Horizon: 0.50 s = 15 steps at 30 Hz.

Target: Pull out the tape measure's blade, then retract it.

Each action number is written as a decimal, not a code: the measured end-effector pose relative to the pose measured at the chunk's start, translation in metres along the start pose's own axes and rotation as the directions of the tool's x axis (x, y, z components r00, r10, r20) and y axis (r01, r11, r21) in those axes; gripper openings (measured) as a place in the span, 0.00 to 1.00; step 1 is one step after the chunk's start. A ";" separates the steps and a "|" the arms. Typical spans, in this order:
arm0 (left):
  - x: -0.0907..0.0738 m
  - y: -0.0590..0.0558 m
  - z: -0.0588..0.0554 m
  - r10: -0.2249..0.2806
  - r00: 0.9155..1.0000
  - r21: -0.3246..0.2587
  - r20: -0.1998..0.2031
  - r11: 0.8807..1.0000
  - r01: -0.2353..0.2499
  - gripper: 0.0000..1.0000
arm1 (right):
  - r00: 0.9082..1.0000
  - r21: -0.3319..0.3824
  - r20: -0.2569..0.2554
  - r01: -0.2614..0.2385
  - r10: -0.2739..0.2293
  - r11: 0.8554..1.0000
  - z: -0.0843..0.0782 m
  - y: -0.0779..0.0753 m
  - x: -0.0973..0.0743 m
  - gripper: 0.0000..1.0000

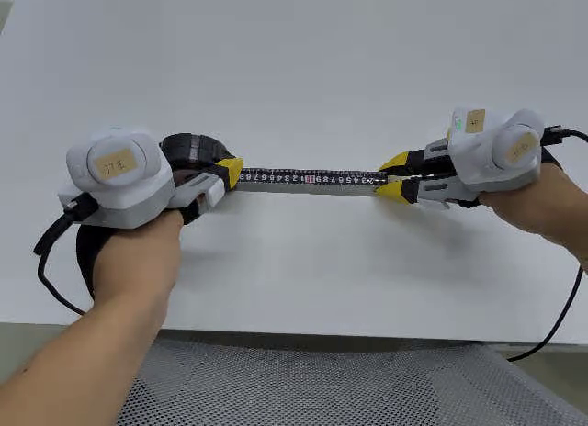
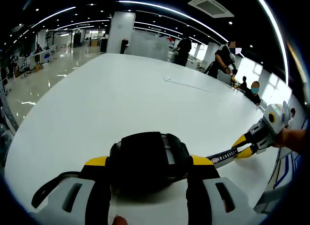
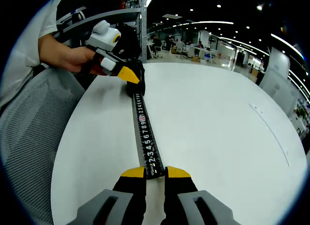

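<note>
Clamping the black tape measure case (image 1: 191, 149) at left centre of the head view, left gripper (image 1: 228, 173) jaws squeeze its sides; rigid, chunky body, probably the safest hold. From it the blade (image 1: 308, 179) runs straight right over the white surface (image 1: 294, 68), long axis horizontal. Thin springy steel, likely to snap back. Right gripper (image 1: 395, 176) jaws pinch the blade's tip.

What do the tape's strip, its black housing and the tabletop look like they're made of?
The blade looks like thin coated metal: dark, straight and printed with white numerals. The case seems black plastic or rubber, dull-sheened with moulded ridges. The table appears smooth white laminate, matte with faint reflections; its core cannot be told.
</note>
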<state>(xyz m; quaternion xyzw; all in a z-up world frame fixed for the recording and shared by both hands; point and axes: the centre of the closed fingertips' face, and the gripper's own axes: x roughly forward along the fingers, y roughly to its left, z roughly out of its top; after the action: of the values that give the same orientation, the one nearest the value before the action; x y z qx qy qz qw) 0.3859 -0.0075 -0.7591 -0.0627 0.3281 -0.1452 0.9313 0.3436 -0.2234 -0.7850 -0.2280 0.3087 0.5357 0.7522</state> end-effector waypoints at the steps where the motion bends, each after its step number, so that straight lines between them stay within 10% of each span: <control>1: 0.000 0.000 0.000 0.000 1.000 0.000 0.000 1.000 0.000 0.59 | 1.000 0.000 0.006 -0.002 0.002 1.000 0.002 0.000 0.002 0.10; 15: 0.000 0.001 0.000 -0.004 1.000 -0.012 -0.001 1.000 0.004 0.59 | 0.999 -0.023 0.032 -0.029 0.029 0.999 0.025 0.002 0.022 0.09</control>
<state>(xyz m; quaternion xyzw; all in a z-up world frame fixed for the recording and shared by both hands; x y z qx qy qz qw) 0.3863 -0.0069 -0.7591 -0.0686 0.3295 -0.1450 0.9304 0.3520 -0.1914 -0.7830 -0.2230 0.2937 0.5536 0.7467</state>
